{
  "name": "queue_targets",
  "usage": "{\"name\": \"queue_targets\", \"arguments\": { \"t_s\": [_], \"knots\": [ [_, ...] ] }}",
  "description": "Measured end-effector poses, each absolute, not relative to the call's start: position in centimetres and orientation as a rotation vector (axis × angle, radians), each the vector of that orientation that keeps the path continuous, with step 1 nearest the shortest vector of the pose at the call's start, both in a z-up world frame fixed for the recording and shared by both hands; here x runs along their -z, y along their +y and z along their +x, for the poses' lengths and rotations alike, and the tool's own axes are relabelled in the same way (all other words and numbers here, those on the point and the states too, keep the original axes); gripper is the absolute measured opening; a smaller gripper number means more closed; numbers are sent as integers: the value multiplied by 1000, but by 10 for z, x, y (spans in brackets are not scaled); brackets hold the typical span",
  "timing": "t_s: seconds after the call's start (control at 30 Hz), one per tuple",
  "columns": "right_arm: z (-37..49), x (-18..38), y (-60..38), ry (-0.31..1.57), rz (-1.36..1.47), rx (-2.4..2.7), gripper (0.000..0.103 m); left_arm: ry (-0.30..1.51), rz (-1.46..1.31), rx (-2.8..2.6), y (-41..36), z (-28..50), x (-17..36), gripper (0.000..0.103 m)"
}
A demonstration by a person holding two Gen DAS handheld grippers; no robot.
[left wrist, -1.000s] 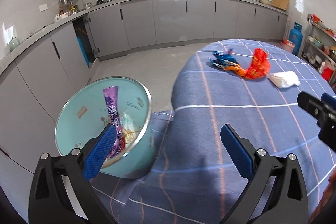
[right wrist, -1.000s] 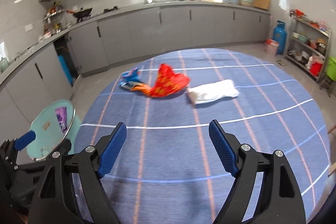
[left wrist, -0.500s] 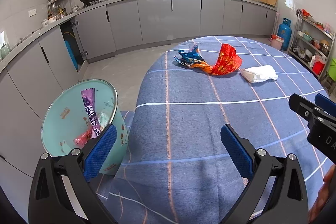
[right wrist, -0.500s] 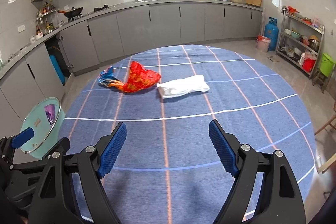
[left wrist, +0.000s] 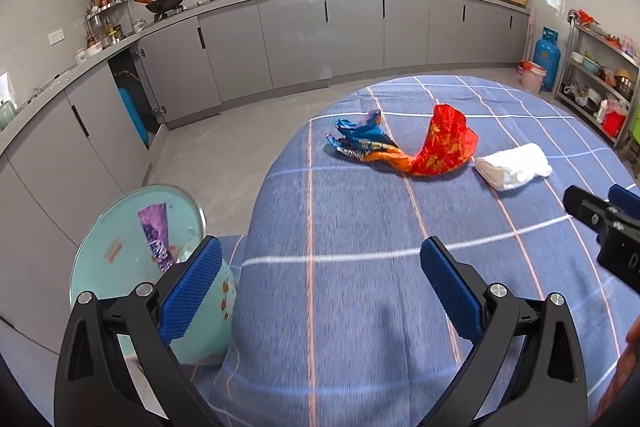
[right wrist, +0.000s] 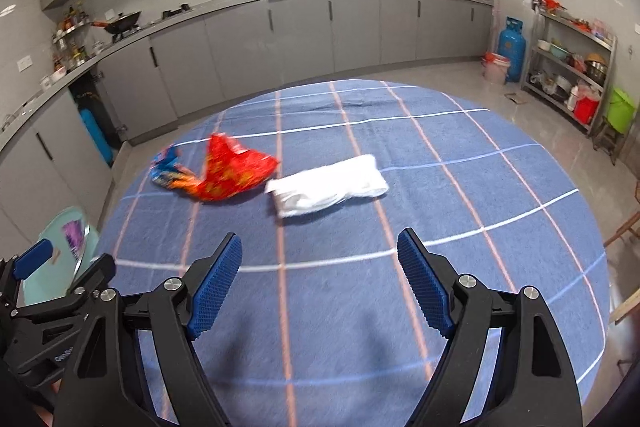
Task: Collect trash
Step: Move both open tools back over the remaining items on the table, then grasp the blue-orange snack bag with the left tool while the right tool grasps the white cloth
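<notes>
Right wrist view: right gripper [right wrist: 318, 281] spread wide, holding nothing; white wad [right wrist: 326, 185] lying straight ahead on the cloth [right wrist: 460, 227], long axis crosswise, red wrapper [right wrist: 230, 171] just left of it; left gripper [left wrist: 320, 281] also gaping, empty, sitting nearer the bin [left wrist: 120, 227]; right looks better placed for the wad.

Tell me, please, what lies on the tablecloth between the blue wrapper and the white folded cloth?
The red wrapper lies between the blue wrapper and the white folded cloth. It touches the blue wrapper's orange end and nearly reaches the cloth. Both wrist views show this.
</notes>
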State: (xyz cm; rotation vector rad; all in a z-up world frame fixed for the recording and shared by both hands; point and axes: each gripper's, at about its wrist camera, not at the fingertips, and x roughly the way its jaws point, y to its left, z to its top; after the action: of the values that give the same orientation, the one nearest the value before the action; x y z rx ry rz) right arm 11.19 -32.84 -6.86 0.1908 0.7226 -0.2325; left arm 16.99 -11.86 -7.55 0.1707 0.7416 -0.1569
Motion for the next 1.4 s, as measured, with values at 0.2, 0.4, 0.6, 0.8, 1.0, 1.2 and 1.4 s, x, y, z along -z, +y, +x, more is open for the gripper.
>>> {"name": "queue_targets", "arguments": {
  "t_s": [0.2,0.4,0.6,0.8,1.0,1.2,1.4],
  "knots": [
    [143,74,-350,754,246,247,79,750,166,177,-132,205,79,97],
    [181,85,-368,805,343,252,77,767,128,159,-141,251,78,97],
    [212,104,-375,876,399,309,73,768,110,128,-154,297,78,88],
    [226,116,-365,907,328,355,66,870,73,174,-177,332,102,67],
    [224,117,-357,893,278,312,45,864,128,206,-193,330,113,35],
    [211,111,-358,879,288,262,25,863,113,268,-191,321,109,24],
    [186,98,-353,850,301,222,24,810,156,274,-185,291,94,24]
  ]
}}
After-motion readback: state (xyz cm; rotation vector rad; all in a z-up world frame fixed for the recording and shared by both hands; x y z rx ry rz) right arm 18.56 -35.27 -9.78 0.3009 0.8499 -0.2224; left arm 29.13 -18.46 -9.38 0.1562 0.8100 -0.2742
